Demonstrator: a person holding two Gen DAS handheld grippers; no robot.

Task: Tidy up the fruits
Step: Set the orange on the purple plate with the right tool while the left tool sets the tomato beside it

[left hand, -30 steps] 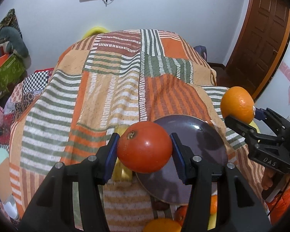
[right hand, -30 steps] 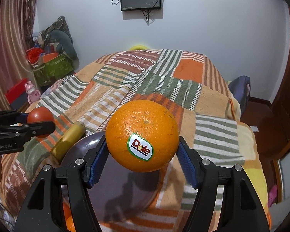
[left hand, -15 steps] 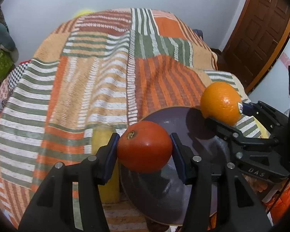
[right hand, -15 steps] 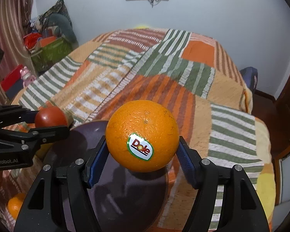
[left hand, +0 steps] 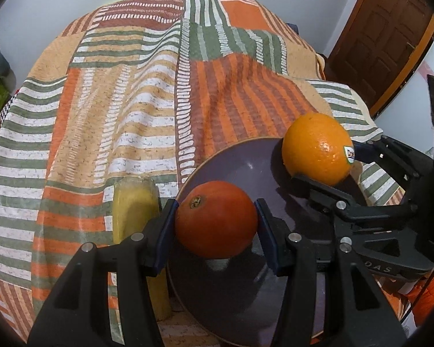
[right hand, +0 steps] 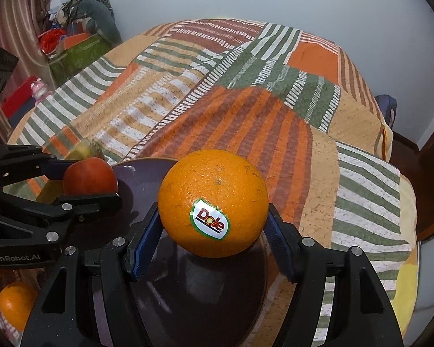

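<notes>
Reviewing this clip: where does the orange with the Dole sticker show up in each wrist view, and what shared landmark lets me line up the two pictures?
Left wrist view: the stickered orange sits right of centre, clamped in the right gripper above the far right part of the plate.
Right wrist view: the stickered orange fills the centre, sticker facing the camera, between that gripper's blue pads.
Shared landmark: the dark purple plate on the striped bedspread, under both grippers.
</notes>
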